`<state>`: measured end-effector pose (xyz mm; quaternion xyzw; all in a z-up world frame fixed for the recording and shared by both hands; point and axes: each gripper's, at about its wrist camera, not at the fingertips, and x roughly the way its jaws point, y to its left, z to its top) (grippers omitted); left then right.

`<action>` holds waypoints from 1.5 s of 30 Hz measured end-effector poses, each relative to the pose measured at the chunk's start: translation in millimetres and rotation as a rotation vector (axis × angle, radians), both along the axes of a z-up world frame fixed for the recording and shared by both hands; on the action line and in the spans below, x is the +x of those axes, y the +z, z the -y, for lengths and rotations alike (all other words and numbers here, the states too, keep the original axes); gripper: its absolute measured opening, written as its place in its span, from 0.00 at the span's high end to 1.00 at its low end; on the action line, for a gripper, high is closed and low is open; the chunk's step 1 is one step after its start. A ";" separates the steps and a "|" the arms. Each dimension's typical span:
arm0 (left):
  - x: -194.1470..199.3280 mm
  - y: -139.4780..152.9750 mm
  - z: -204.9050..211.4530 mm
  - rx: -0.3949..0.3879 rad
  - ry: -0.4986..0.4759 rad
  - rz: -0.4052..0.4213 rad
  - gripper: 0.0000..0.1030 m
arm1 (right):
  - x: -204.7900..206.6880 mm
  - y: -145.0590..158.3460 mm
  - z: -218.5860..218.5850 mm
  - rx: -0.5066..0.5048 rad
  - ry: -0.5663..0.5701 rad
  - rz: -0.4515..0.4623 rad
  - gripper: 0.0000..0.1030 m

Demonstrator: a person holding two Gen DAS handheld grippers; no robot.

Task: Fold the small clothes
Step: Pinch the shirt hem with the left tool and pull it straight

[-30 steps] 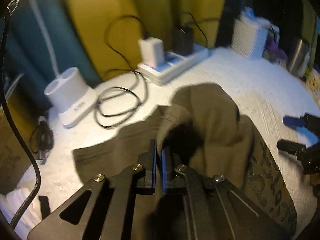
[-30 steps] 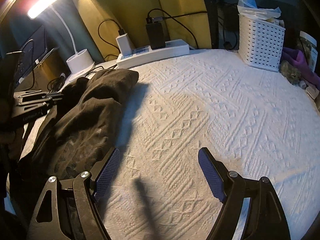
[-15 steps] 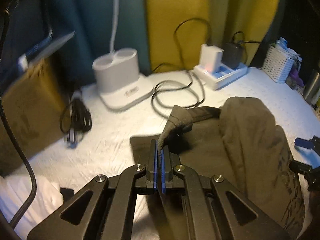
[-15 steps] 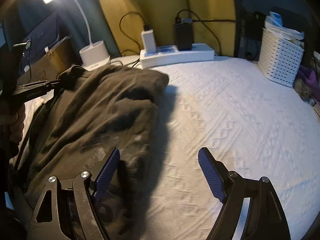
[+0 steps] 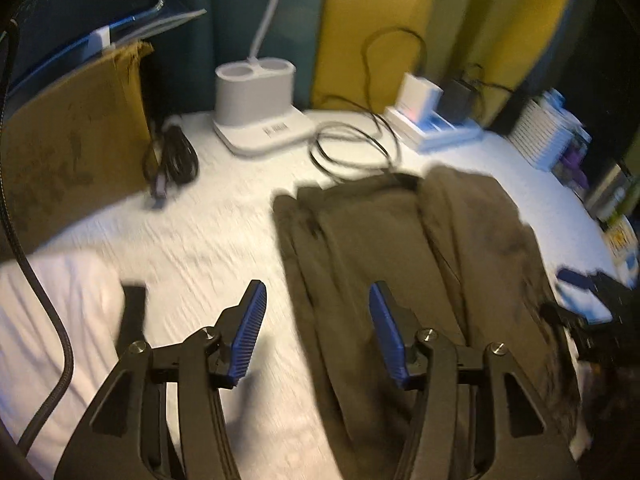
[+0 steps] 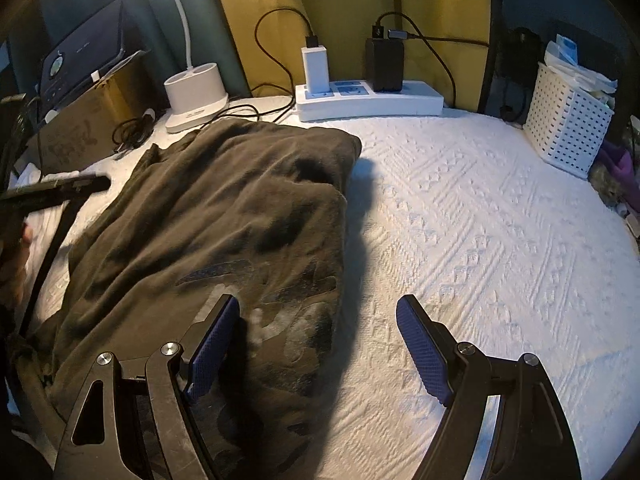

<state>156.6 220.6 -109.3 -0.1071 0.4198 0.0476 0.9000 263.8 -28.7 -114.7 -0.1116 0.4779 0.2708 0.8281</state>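
Garment handling: the garment (image 6: pixel 224 216) looks soft, limp and light, likely fleece-like; it should drape and bunch, not hold a crease. Judged best taken at a hem edge or corner, pinching one or two layers.
Garment look: dark olive-brown, partly doubled over, with a faint print near the right gripper (image 6: pixel 320 344); the blurred left view shows long folds, perhaps a sleeve.
Garment place: lying on the white quilt (image 6: pixel 480 240), toward the lamp base (image 6: pixel 196 96) side, its far edge near the power strip (image 6: pixel 368 100).
Left gripper (image 5: pixel 316 328): jaws opening, about half spread, nothing pinched; it hangs over the cloth's near left edge.
Right gripper: wide apart, empty, straddling the cloth's right edge.
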 end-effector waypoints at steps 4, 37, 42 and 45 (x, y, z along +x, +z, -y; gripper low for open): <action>-26.8 -7.5 13.8 -0.032 -0.035 -0.036 0.48 | -7.7 3.8 -0.8 -0.004 0.006 0.006 0.20; -163.2 -24.3 87.5 -0.028 -0.024 0.047 0.94 | -128.7 -1.4 49.2 -0.078 0.060 0.061 0.20; -169.9 -29.2 89.8 -0.025 -0.012 0.042 0.94 | -139.0 -1.3 58.8 -0.063 0.053 0.067 0.20; -171.7 -25.1 92.3 -0.015 -0.024 0.030 0.93 | -143.1 -0.9 63.0 -0.054 0.049 0.061 0.20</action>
